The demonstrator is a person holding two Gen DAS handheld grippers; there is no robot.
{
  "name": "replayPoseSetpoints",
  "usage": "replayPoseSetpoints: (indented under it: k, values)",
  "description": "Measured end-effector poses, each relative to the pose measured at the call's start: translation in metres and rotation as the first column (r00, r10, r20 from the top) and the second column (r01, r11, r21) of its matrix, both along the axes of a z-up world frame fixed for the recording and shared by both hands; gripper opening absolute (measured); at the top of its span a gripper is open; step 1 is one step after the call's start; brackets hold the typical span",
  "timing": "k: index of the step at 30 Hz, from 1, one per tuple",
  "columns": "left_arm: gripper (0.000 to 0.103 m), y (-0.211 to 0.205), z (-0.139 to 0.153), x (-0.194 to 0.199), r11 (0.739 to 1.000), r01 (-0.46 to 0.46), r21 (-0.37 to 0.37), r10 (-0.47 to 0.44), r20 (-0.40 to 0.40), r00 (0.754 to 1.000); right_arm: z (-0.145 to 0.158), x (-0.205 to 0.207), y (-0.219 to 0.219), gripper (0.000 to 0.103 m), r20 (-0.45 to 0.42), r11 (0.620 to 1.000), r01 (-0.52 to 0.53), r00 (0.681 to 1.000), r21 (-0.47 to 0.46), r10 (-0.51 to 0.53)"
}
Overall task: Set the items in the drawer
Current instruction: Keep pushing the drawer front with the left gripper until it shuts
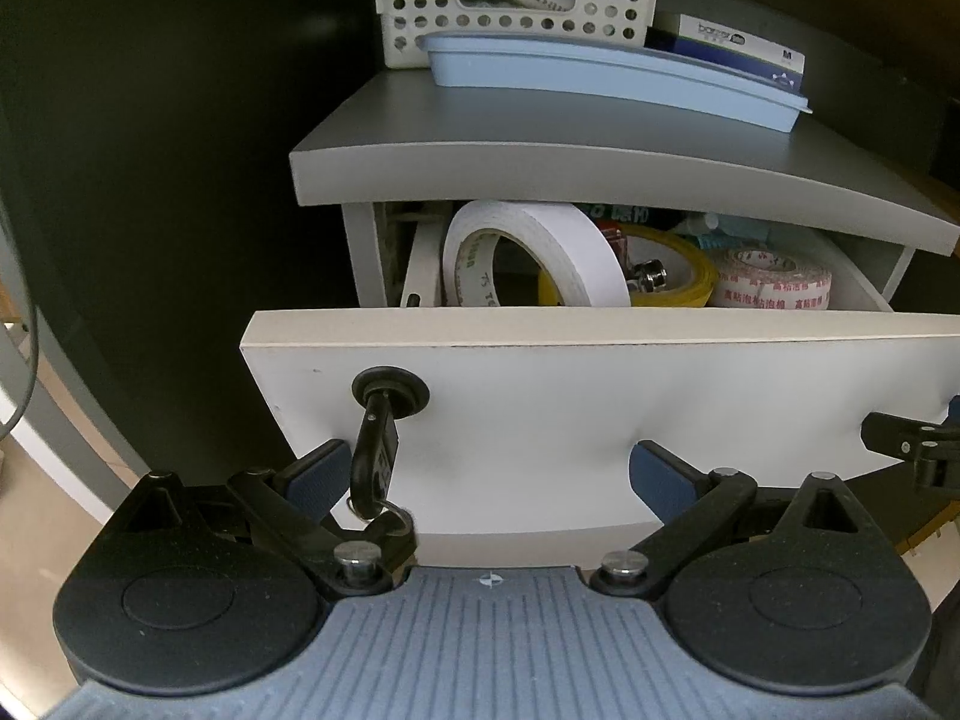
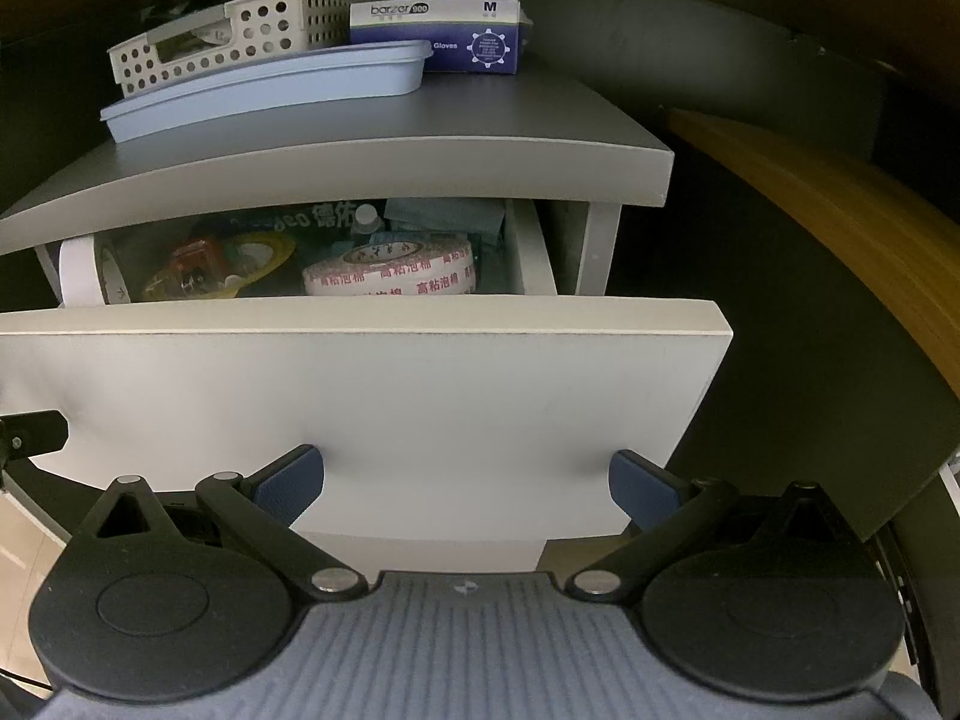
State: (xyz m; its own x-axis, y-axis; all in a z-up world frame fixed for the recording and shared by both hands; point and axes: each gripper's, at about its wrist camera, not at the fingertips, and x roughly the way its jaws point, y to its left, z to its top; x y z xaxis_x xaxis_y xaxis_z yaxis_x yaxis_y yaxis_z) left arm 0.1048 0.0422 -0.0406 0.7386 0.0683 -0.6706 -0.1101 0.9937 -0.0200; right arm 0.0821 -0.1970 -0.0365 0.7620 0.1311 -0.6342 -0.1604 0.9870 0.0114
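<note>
The white drawer [image 1: 600, 396] of a small grey cabinet is pulled partly out. Inside lie a white tape roll [image 1: 540, 252], a yellow tape roll [image 1: 678, 282] and a foam tape roll with red print [image 1: 774, 282]. The drawer also shows in the right wrist view [image 2: 360, 384], with the foam tape roll [image 2: 390, 270]. My left gripper [image 1: 489, 468] is open and empty, close in front of the drawer front, beside the key [image 1: 375, 438] hanging in the lock. My right gripper [image 2: 468, 480] is open and empty at the drawer front's right part.
On the cabinet top [image 1: 540, 132] stand a perforated white basket [image 1: 510, 6], a light blue tray [image 1: 600, 72] and a glove box [image 2: 444, 30]. Dark walls surround the cabinet. A wooden edge [image 2: 840, 198] runs at the right.
</note>
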Motion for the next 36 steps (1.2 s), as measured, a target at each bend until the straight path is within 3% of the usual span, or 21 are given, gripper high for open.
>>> replayPoseSetpoints:
  k: [36]
  values:
    - [0.1,0.003,0.003,0.055,1.0,0.012,0.009,-0.013,0.022,1.0,-0.009,0.005,0.002,0.103,0.023,1.0,-0.02,1.0,-0.021,0.021]
